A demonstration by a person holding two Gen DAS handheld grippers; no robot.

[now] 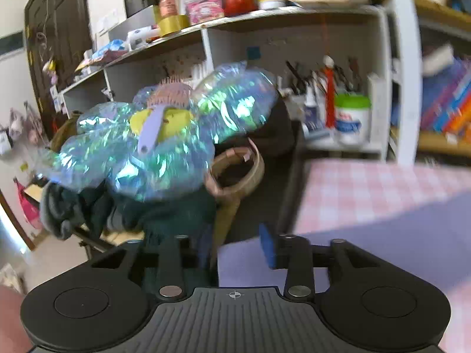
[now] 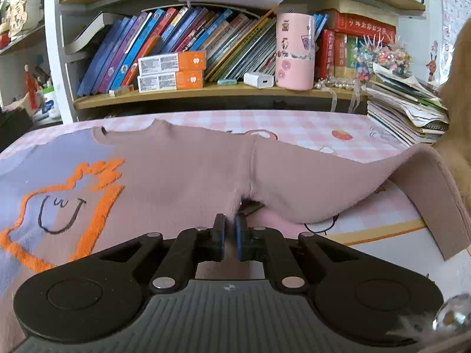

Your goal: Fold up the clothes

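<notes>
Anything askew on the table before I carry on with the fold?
Yes: the sweater's right sleeve droops over the table edge. The right gripper pinches the fabric near the armpit.

Sweater [image 2: 182,170] spread on table [image 2: 323,123], bookshelf [image 2: 206,94] behind, paper stack [image 2: 406,111] at right

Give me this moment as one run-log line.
left gripper: open, holding nothing, at the table's edge | right gripper: shut on pink sweater | sweater: spread on checked tablecloth, sleeve raised
</notes>
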